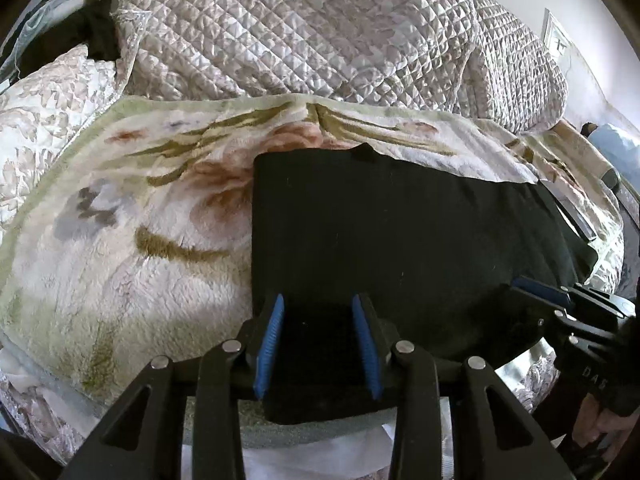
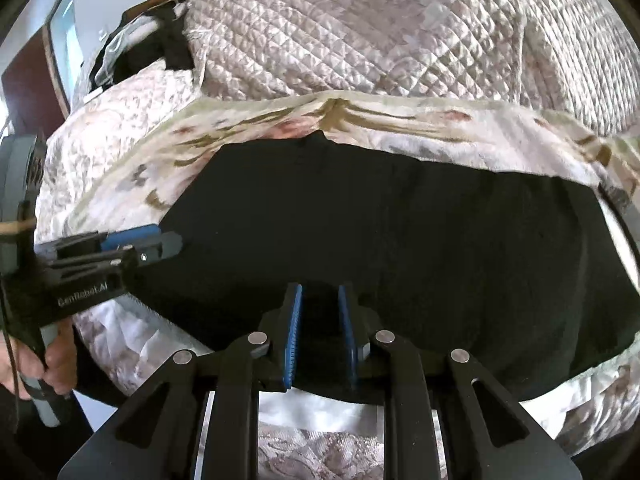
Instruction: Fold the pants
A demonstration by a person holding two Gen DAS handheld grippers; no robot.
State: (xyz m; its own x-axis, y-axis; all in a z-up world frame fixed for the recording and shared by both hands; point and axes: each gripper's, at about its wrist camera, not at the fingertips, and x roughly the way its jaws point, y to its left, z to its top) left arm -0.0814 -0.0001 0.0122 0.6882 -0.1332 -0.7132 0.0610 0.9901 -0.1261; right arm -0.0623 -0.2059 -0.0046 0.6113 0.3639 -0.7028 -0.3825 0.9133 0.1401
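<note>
Your left tongs (image 1: 318, 300) stand parted, blue pads on either side of the near edge of the black pants (image 1: 400, 240), with cloth lying between them but not pinched. Your right tongs (image 2: 319, 292) are narrower, pads close over the same near edge further along; whether they already grip the cloth, you cannot tell from here. The pants lie flat on the floral blanket (image 1: 140, 208) on the bed, seemingly already folded leg over leg into one long dark panel, with the quilted cover (image 1: 300, 32) heaped beyond. You look to be at the grasp before the next fold: close both tongs on the near edge, lift evenly, and carry it across without dragging the lower layer. Both tools point forward and low, side by side along the edge, your left hand (image 2: 52, 364) wrapped around its handle.
</note>
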